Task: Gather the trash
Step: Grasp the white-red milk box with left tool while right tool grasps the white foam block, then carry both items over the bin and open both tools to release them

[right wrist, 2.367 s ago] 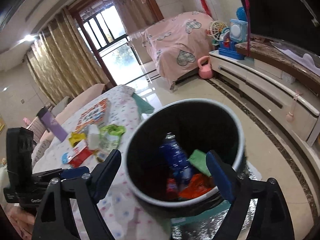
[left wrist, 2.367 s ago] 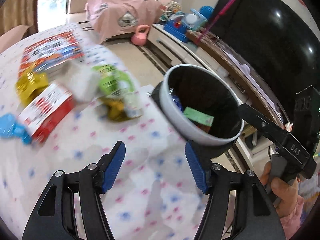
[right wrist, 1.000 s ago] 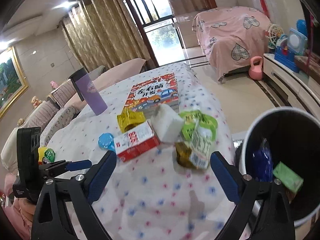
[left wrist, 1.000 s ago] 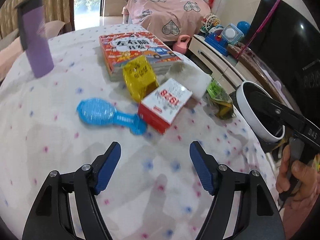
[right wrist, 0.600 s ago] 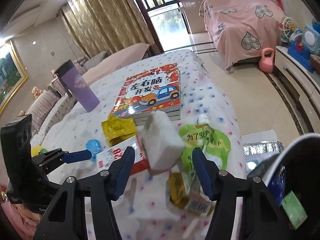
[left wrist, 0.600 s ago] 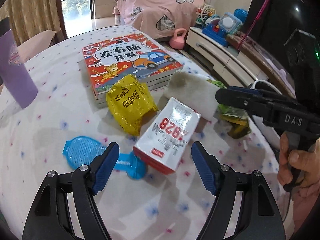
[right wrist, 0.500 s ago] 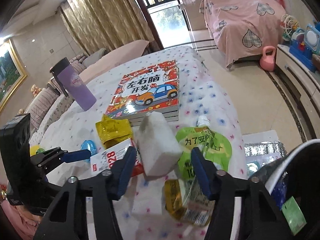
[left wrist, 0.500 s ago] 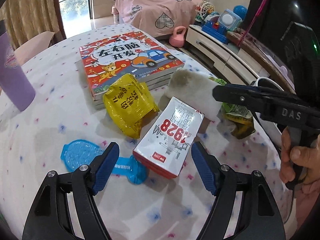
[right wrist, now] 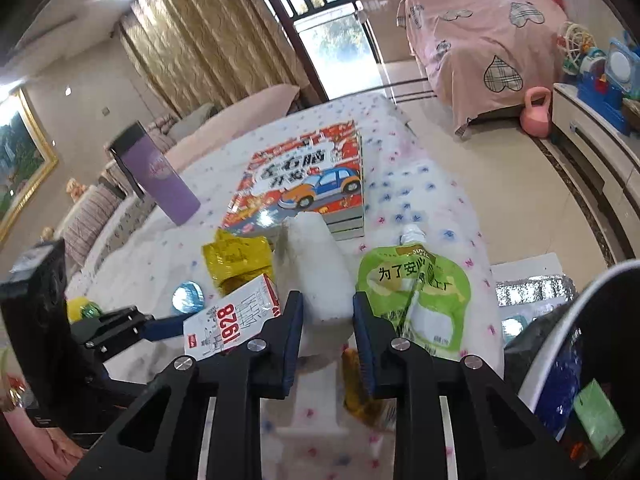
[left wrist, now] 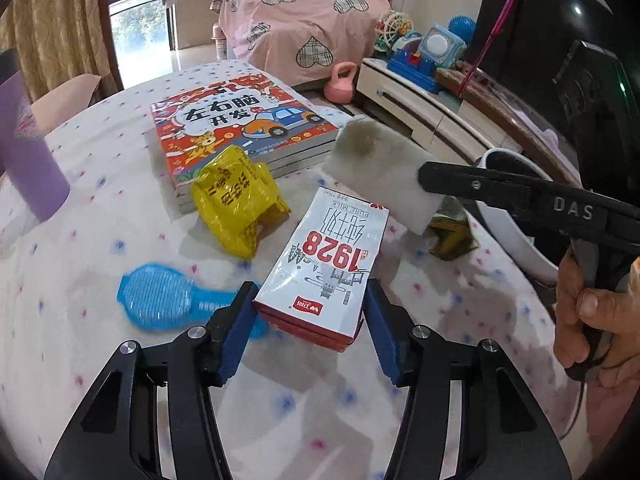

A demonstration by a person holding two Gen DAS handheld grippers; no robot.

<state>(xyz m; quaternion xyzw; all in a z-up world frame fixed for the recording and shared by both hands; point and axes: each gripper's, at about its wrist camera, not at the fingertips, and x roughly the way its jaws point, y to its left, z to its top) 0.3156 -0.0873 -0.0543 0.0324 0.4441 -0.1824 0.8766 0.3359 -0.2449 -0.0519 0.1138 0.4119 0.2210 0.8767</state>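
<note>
The left hand-held gripper [left wrist: 306, 322] has its blue pads on either side of the near end of the red-and-white milk carton [left wrist: 328, 264], which lies flat on the counter [left wrist: 100, 240]; whether the pads press it or just flank it I cannot tell. The right hand-held gripper [right wrist: 326, 332] is narrowed around the white foam block [right wrist: 316, 272], both pads against its sides. A crumpled yellow wrapper [left wrist: 236, 200] sits just beside the carton, in front of the picture book [left wrist: 240, 120]. A green pouch [right wrist: 416, 300] lies right of the block. The trash bin [right wrist: 568, 344], already holding scraps, stands past the counter's edge. A blue brush [left wrist: 160, 298] lies left of the carton.
</note>
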